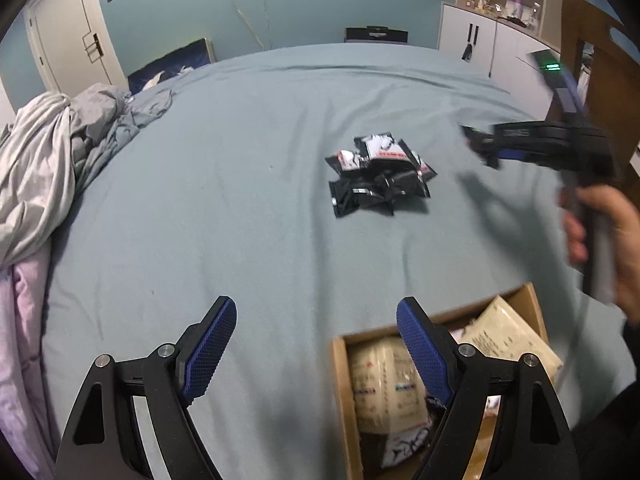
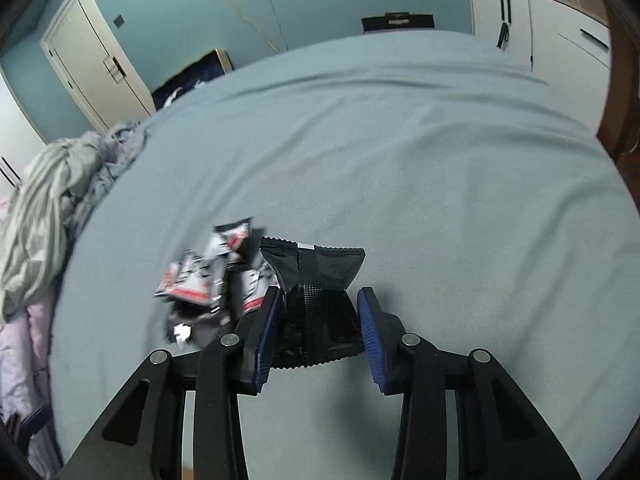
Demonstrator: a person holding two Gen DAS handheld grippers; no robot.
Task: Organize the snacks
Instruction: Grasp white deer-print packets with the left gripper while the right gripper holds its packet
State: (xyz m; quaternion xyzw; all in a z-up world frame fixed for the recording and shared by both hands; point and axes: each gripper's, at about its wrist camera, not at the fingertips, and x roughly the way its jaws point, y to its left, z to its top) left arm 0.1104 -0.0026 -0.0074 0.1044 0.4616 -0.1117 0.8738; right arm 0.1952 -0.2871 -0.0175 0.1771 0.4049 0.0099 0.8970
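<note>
A pile of black and white snack packets (image 1: pixel 380 174) lies on the blue-grey bed sheet (image 1: pixel 240 200). In the right wrist view the pile (image 2: pixel 208 280) sits left of my right gripper (image 2: pixel 318 316), which is shut on a black snack packet (image 2: pixel 316 280) held between the blue pads. My left gripper (image 1: pixel 316 336) is open and empty, low over the sheet beside a cardboard box (image 1: pixel 340 360) holding beige snack bags (image 1: pixel 384 384) and a black and white packet. The right gripper also shows blurred in the left wrist view (image 1: pixel 480 148), right of the pile.
Crumpled grey and pink bedding (image 1: pixel 44 168) is heaped at the bed's left edge. A wooden chair (image 1: pixel 596 72) stands at the right. White cabinets (image 1: pixel 480 44) and a door (image 1: pixel 64 36) line the far walls.
</note>
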